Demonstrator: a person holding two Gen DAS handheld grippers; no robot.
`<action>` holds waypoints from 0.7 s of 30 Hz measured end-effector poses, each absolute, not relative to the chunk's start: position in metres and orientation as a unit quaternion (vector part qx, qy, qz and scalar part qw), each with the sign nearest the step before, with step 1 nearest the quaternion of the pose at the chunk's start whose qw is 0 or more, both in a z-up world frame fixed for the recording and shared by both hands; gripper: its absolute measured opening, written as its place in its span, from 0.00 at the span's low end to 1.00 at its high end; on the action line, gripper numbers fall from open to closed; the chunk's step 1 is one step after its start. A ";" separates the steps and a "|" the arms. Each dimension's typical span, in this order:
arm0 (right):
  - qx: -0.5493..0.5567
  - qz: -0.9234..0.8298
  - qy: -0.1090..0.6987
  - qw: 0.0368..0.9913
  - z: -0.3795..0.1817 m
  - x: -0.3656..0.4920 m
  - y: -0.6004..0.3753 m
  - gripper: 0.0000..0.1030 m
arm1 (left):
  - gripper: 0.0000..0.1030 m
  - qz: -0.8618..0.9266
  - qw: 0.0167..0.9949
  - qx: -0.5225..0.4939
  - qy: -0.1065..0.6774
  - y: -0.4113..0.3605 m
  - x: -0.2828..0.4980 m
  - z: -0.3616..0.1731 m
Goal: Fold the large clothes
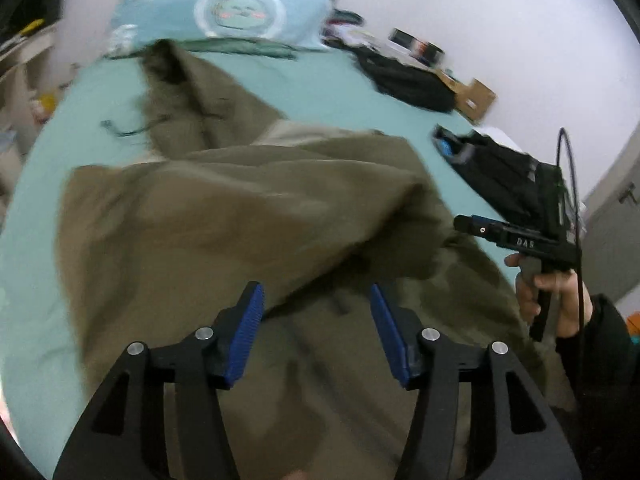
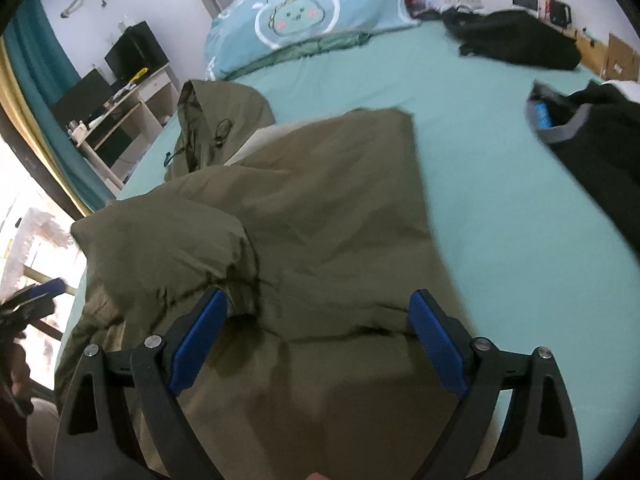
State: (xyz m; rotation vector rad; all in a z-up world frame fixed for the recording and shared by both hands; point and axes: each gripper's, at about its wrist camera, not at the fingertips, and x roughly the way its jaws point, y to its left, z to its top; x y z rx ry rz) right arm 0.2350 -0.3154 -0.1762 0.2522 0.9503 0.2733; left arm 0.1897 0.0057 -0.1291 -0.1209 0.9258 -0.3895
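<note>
Jacket (image 1: 248, 208) is lying across the teal bed (image 1: 340, 92), olive, partly folded w/ sleeves or sides drawn in over the body and the hood (image 2: 216, 120) trailing toward the pillow (image 2: 304, 12). Left gripper (image 1: 316, 320) is hovering over the near hem, jaws wide, nothing btwn the blue pads (image 1: 248, 332). Right gripper (image 2: 318, 340) is doing the same over its side of the hem, jaws wide, empty too.

Risks as I'm reading it: fabric looks puffy and slick, so the folded flaps are probably going to spring back or slide apart if only the top layer gets pinched. Uneven grabs by the two grippers could skew the next fold. Hood and its cord (image 2: 222, 130) are sticking out, likely to end up lumpy inside. Black clothes (image 2: 520, 44) are sitting near the far edge, w/ another dark garment (image 2: 592, 148) on the right, so a big swing might drag into them.
</note>
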 end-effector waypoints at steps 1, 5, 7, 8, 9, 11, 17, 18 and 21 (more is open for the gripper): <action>0.123 0.135 0.459 0.869 -0.180 0.240 -0.308 0.89 | 0.57 -0.176 0.880 -0.068 0.436 0.024 0.186 -0.129; 0.142 0.156 0.479 0.852 -0.197 0.257 -0.268 0.89 | 0.58 -0.095 0.899 -0.082 0.420 0.086 0.190 -0.140; 0.146 0.168 0.492 0.841 -0.206 0.260 -0.246 0.88 | 0.58 -0.049 0.901 -0.087 0.421 0.112 0.197 -0.156; 0.143 0.173 0.502 0.835 -0.212 0.260 -0.231 0.86 | 0.58 -0.038 0.900 -0.096 0.423 0.125 0.200 -0.166; 0.141 0.176 0.508 0.832 -0.217 0.260 -0.222 0.84 | 0.58 -0.028 0.899 -0.106 0.425 0.137 0.203 -0.174; 0.136 0.183 0.521 0.822 -0.228 0.257 -0.203 0.81 | 0.58 -0.020 0.892 -0.129 0.432 0.154 0.208 -0.191; 0.132 0.195 0.508 0.829 -0.227 0.256 -0.191 0.21 | 0.58 -0.018 0.881 -0.131 0.455 0.163 0.220 -0.212; 0.129 0.191 0.500 0.835 -0.221 0.256 -0.195 0.19 | 0.58 -0.019 0.880 -0.135 0.456 0.166 0.218 -0.211; 0.086 0.164 0.453 0.872 -0.184 0.254 -0.209 0.17 | 0.58 -0.016 0.884 -0.144 0.445 0.168 0.215 -0.206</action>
